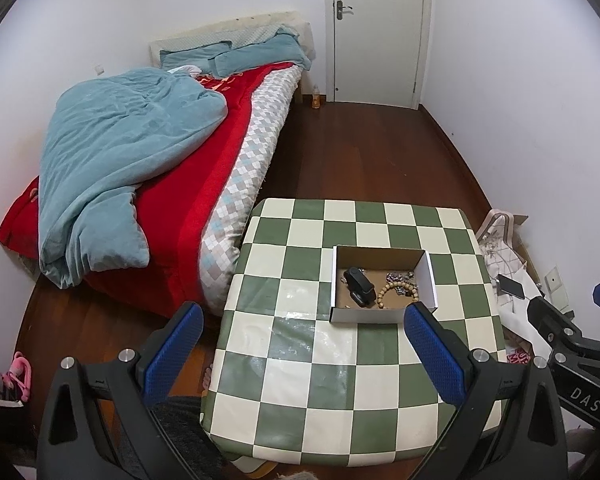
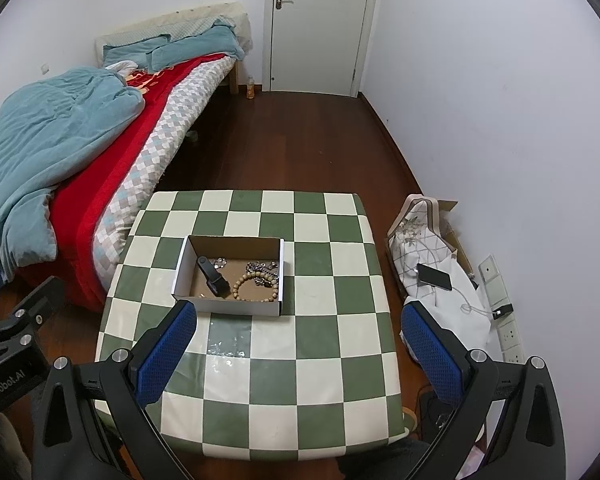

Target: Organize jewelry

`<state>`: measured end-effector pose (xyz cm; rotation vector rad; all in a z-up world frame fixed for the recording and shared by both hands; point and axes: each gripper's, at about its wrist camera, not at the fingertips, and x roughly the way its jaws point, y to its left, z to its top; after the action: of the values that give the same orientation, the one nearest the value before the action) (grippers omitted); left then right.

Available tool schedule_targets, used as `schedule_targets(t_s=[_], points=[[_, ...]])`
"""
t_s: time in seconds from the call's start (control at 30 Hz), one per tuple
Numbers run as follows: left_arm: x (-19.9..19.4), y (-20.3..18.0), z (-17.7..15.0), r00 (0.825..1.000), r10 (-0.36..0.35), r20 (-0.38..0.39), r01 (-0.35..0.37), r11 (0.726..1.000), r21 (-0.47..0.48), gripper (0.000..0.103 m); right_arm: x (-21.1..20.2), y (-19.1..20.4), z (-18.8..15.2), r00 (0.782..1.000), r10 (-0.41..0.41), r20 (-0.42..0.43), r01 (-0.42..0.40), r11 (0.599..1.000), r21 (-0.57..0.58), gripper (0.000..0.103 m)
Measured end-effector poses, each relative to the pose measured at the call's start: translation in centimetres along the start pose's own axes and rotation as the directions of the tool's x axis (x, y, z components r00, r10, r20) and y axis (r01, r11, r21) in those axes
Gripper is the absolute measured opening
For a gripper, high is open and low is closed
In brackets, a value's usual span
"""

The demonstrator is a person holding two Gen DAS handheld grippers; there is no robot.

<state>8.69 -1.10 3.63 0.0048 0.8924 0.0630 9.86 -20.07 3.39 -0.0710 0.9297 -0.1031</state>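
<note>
Both grippers, left [image 1: 304,344] and right [image 2: 300,340], hover wide open and empty, short of the box [image 2: 230,307] holding beads [image 2: 256,286], watch [image 2: 212,278] and chains [image 2: 262,267].

Unmade bed [image 1: 148,160], closed white door [image 1: 376,28], phone [image 2: 434,276] on floor-side cloth.

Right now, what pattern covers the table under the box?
Green and cream checks on the table, clearest in the right wrist view.
</note>
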Motion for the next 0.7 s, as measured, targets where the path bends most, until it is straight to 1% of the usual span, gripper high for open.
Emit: schedule_targets(t_s=[0.27, 0.7], points=[[0.09, 0.09, -0.37, 1.0, 0.0, -0.01, 0.0, 1.0, -0.003, 0.103, -0.24, 0.13, -0.03, 1.0, -0.002, 0.001, 0.002, 1.0, -0.006, 0.103], [-0.31, 0.31, -0.56, 1.0, 0.0, -0.003, 0.0, 1.0, -0.015, 0.103, -0.53, 0.1, 0.03, 1.0, -0.002, 0.006, 0.002, 1.0, -0.005, 0.103]])
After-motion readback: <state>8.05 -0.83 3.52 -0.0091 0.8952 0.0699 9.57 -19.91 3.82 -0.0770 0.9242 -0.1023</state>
